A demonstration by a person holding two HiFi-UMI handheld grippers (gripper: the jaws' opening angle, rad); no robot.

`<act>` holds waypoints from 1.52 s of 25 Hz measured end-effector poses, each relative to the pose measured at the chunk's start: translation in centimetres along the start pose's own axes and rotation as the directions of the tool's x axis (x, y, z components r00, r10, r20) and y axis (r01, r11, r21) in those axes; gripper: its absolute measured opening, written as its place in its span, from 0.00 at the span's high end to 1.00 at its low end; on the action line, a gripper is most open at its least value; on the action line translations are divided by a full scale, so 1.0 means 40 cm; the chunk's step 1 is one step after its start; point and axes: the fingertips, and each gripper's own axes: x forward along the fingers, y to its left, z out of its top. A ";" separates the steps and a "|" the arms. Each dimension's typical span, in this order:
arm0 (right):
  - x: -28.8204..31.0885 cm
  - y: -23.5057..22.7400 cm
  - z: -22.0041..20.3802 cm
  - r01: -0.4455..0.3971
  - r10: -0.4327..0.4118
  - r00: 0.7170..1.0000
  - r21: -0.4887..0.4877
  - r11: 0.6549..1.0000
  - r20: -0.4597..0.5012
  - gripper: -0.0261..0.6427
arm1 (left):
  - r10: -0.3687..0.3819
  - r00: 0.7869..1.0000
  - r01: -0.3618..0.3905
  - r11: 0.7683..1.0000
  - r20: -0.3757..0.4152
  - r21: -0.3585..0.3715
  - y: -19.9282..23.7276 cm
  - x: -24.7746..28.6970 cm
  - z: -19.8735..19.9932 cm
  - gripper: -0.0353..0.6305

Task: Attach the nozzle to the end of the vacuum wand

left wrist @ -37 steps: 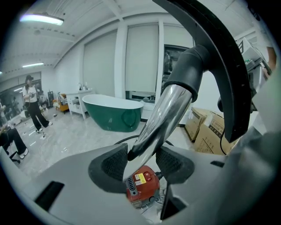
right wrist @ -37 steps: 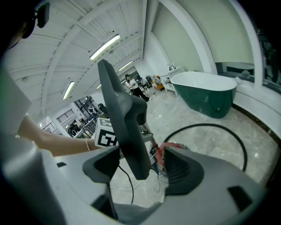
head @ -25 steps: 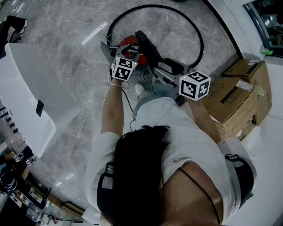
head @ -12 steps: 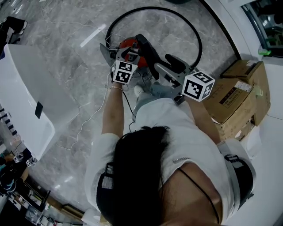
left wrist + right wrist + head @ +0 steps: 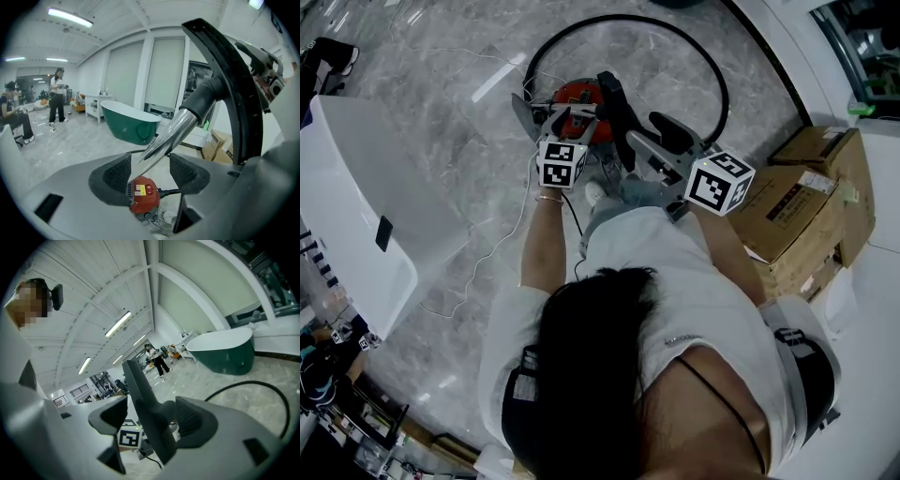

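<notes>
The chrome vacuum wand (image 5: 166,136) runs between the pads of my left gripper (image 5: 151,172). Its jaws have just been opening and now stand open, with a gap on each side of the tube. The wand's far end enters the neck of the black nozzle (image 5: 225,84). My right gripper (image 5: 152,420) is shut on that nozzle (image 5: 150,413), with the neck against its right pad. From the head view, the left gripper (image 5: 565,120) is over the red vacuum body (image 5: 577,97). There the right gripper (image 5: 654,150) holds the nozzle (image 5: 614,105) beside it.
A black hose (image 5: 675,28) loops over the marble floor behind the vacuum. Cardboard boxes (image 5: 806,211) stand at the right, and a white tub (image 5: 356,197) at the left. A thin white cable (image 5: 487,248) trails on the floor. A green bathtub (image 5: 133,123) and people stand far off.
The left gripper's marker cube has rolled and drawn a little toward the person. The nozzle and right gripper have shifted slightly right and up.
</notes>
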 end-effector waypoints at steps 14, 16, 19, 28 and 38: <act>-0.017 0.019 0.006 -0.019 0.020 1.000 -0.042 0.999 0.023 0.50 | 0.039 0.993 -0.024 0.991 0.112 -0.132 -0.022 -0.128 0.062 0.56; -0.020 0.021 0.010 -0.018 0.020 0.999 -0.051 0.999 0.030 0.50 | 0.037 0.989 -0.019 0.992 0.142 -0.128 -0.035 -0.150 0.087 0.56; -0.027 0.023 0.014 -0.008 0.011 0.999 -0.073 0.997 0.037 0.50 | 0.050 0.984 -0.026 0.990 0.173 -0.138 -0.054 -0.184 0.120 0.56; -0.049 0.039 0.020 -0.009 0.015 0.998 -0.098 0.995 0.061 0.50 | 0.090 0.959 -0.040 0.981 0.267 -0.188 -0.110 -0.281 0.201 0.56; -0.069 0.082 0.034 0.030 -0.008 0.994 -0.201 0.979 0.112 0.50 | 0.210 0.917 -0.131 0.962 0.339 -0.240 -0.138 -0.416 0.302 0.72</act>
